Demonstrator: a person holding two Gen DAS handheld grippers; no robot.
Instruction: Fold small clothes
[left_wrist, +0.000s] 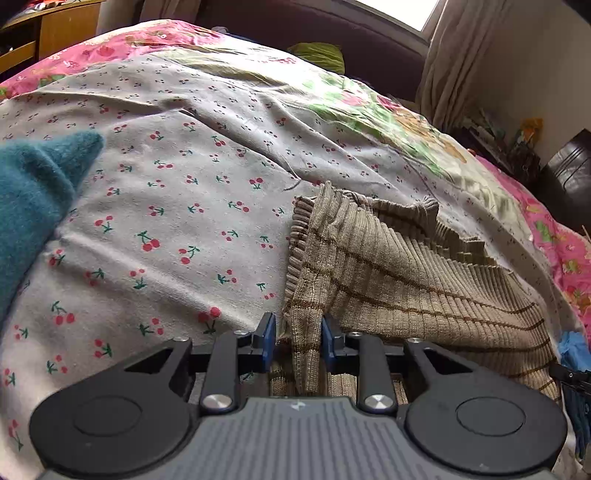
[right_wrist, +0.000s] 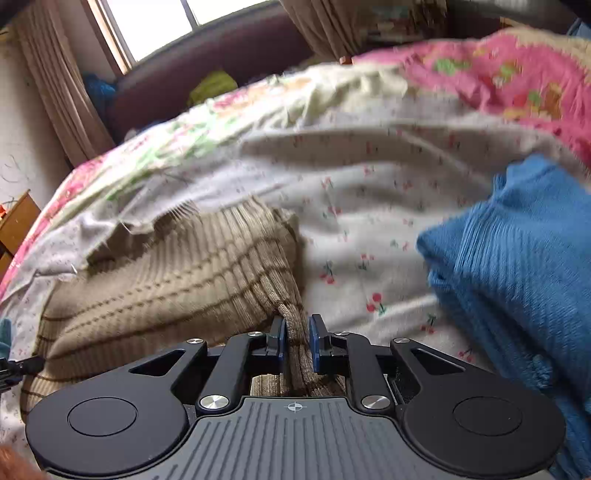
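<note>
Both grippers pinch the striped tan knit garment on the cherry-print bedsheet.

The left gripper (left_wrist: 298, 341) clamps a bunched fold of the tan ribbed garment (left_wrist: 417, 280) between its blue pads. The right gripper (right_wrist: 296, 341) is narrowed onto another fold. The garment lies partly folded on the cherry-print sheet (left_wrist: 177, 206), well apart from a blue knit (right_wrist: 524, 258) and a teal knit (left_wrist: 33, 195).

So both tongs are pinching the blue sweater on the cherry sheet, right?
Not quite. Both tongs, left and right, are pinching the tan ribbed sweater, as each wrist view shows. The blue sweater lies untouched off to the side in the right wrist view. The cherry sheet part is right.
</note>
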